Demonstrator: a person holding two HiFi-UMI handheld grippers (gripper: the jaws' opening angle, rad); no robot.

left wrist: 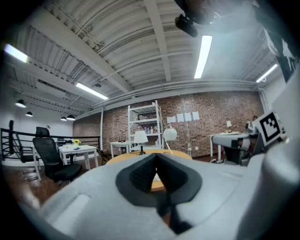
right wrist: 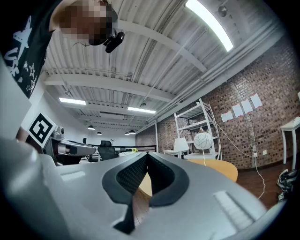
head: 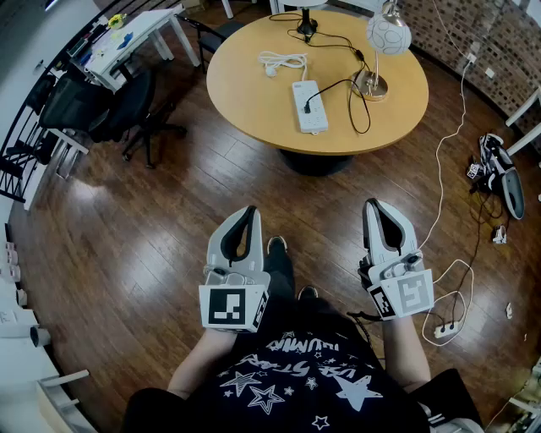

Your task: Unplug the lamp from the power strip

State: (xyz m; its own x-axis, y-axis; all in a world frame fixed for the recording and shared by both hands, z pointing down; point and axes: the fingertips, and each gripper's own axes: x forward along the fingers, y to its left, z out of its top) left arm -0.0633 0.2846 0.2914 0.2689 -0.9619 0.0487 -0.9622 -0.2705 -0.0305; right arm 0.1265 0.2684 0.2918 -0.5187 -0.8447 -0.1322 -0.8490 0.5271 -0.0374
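A white power strip (head: 309, 106) lies on the round wooden table (head: 245, 93), with a black plug (head: 308, 106) in it. The plug's black cord runs to a lamp (head: 386, 42) with a round white patterned shade at the table's right side. Both grippers are held well short of the table, over the wooden floor. My left gripper (head: 250, 211) has its jaws together with nothing between them. My right gripper (head: 373, 205) is likewise shut and empty. Over the jaw tips, the left gripper view shows the table (left wrist: 123, 157) and lamp (left wrist: 169, 134) in the distance.
A second black-based lamp (head: 306, 25) and a coiled white cable (head: 282, 62) lie on the table's far side. A black office chair (head: 110, 106) and white desk (head: 127, 38) stand at the left. White cords and another power strip (head: 445, 330) trail over the floor at the right.
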